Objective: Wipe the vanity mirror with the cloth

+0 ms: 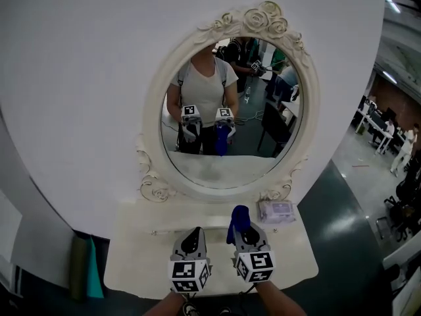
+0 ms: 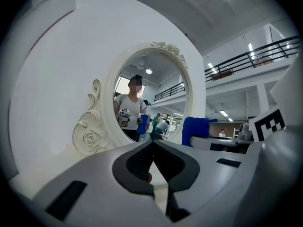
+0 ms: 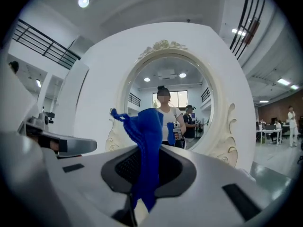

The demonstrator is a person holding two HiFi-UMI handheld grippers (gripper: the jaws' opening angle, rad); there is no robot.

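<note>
An oval vanity mirror (image 1: 230,104) in an ornate cream frame stands upright at the back of a small white vanity table (image 1: 131,268); it also shows in the left gripper view (image 2: 149,98) and the right gripper view (image 3: 170,108). My right gripper (image 1: 238,232) is shut on a blue cloth (image 1: 238,221), which sticks up from the jaws (image 3: 147,150), short of the glass. My left gripper (image 1: 193,239) hovers beside it over the tabletop, jaws closed together and holding nothing (image 2: 152,160). The mirror reflects a person holding both grippers.
A pack of wipes (image 1: 276,210) lies on the table's right side below the mirror frame. A green-and-grey rolled item (image 1: 84,265) leans left of the table. A white curved wall (image 1: 85,78) backs the mirror. An open hall with desks lies to the right.
</note>
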